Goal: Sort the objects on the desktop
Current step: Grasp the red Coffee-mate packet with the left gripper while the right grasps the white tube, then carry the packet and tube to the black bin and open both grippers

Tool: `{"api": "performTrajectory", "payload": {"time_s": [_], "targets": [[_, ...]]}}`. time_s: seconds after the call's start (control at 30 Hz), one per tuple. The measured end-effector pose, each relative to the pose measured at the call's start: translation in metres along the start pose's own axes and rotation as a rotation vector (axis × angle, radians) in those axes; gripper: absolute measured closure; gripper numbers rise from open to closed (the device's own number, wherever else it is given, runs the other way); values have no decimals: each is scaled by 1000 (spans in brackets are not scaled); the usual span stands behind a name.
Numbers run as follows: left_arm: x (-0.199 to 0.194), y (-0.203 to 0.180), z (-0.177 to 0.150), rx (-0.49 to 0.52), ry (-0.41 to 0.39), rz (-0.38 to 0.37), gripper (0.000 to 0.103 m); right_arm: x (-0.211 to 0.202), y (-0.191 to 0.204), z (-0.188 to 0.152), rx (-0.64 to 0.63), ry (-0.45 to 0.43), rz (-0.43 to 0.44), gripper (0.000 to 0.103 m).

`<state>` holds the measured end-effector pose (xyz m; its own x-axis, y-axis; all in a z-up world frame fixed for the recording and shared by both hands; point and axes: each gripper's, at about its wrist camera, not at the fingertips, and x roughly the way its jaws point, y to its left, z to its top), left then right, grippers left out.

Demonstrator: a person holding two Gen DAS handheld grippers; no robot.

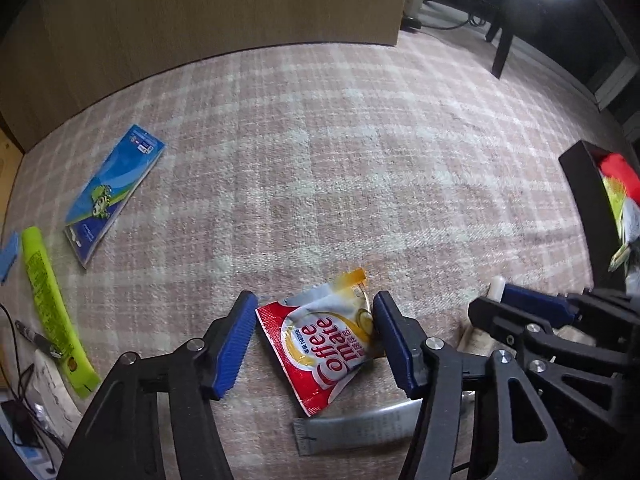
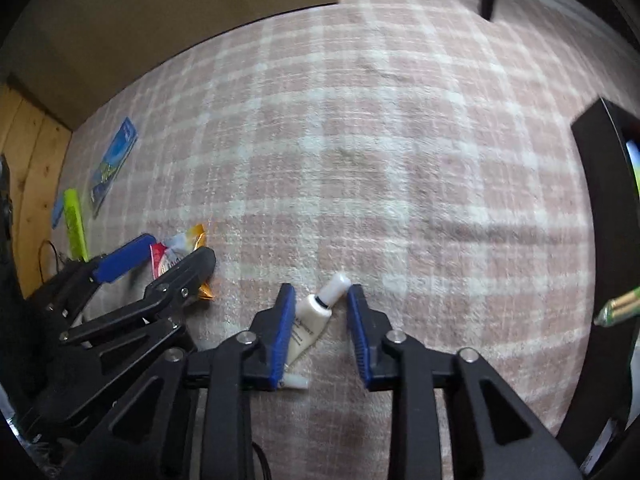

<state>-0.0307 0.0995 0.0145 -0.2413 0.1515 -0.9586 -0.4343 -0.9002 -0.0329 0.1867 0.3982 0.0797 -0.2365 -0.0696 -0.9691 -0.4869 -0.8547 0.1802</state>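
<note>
A red and white Coffee mate sachet (image 1: 328,348) lies flat on the pink checked cloth (image 1: 360,160). My left gripper (image 1: 316,306) stands open around it, pointing down; the right pad (image 1: 394,340) is at the sachet's edge and the left pad is a little off it. A small cream tube with a white cap (image 2: 312,320) lies between the fingers of my right gripper (image 2: 320,292), which is open: the tube rests against the left pad and a gap shows at the right one. Each gripper also appears in the other's view, the left gripper (image 2: 172,252) and the right gripper (image 1: 532,308).
A blue packet (image 1: 112,188), a lime green stick (image 1: 52,312) and a small blue item (image 1: 9,254) lie at the left. A grey tube (image 1: 360,428) lies just below the sachet. A black bin (image 1: 588,208) with coloured items stands at the right. A brown board (image 1: 200,20) is behind.
</note>
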Motion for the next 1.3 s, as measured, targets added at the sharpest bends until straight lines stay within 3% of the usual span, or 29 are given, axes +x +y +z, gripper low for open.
{"api": "performTrajectory", "payload": {"time_s": [0.1, 0.17, 0.4, 0.43, 0.5, 0.73, 0.8, 0.97, 1.13, 1.3], "targets": [[-1, 12, -11, 29, -21, 14, 47, 1, 14, -1, -75, -20, -49, 86], [-2, 20, -12, 5, -33, -5, 51, 2, 19, -3, -103, -29, -51, 87], [-7, 42, -15, -75, -76, -55, 63, -6, 1, -14, -53, -49, -16, 88], [-9, 45, -17, -88, -78, -60, 66, -9, -5, -15, -45, -54, -6, 88], [-14, 49, -19, -107, -85, -80, 88, -16, -19, -21, -35, -74, 3, 88], [-24, 69, -24, -113, -71, -79, 90, -40, -46, -21, -13, -119, 17, 88], [-39, 80, -41, -133, -82, -92, 96, -46, -52, -23, -5, -122, 30, 88], [-72, 98, -50, -141, -113, -126, 97, -72, -72, -36, 2, -154, 54, 88], [-96, 84, -55, -110, -148, -152, 97, -104, -91, -44, 29, -210, 75, 88], [-119, 18, -49, -40, -180, -215, 97, -125, -104, -50, 82, -259, 97, 88]]}}
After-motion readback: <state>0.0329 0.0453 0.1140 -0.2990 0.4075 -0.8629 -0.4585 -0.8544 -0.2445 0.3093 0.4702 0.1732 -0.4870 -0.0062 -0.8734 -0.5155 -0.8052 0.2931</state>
